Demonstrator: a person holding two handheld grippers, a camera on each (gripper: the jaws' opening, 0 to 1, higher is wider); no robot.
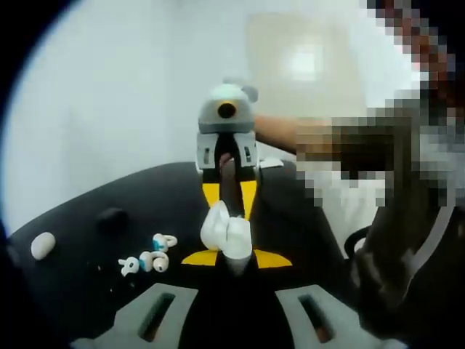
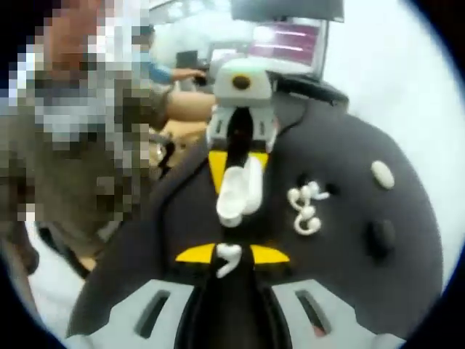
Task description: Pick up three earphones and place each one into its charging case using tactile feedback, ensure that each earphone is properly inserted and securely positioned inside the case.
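My left gripper [image 1: 236,258] is shut on an open white charging case [image 1: 227,233], lid up, held above the dark table [image 1: 80,291]. Facing it, my right gripper [image 1: 229,196] approaches from the far side with its yellow jaws close together. In the right gripper view, my right gripper [image 2: 232,253] is shut on a white earphone [image 2: 227,259], just short of the case [image 2: 236,190] that the left gripper [image 2: 237,163] holds. A cluster of loose white earphones [image 1: 149,258] [image 2: 305,207] lies on the table beside the case.
A closed white oval case [image 1: 42,245] [image 2: 383,174] and a black case [image 1: 112,218] [image 2: 381,236] rest further out on the table. A person [image 1: 392,240] [image 2: 80,189] stands close to the table edge. Monitors [image 2: 290,40] sit in the background.
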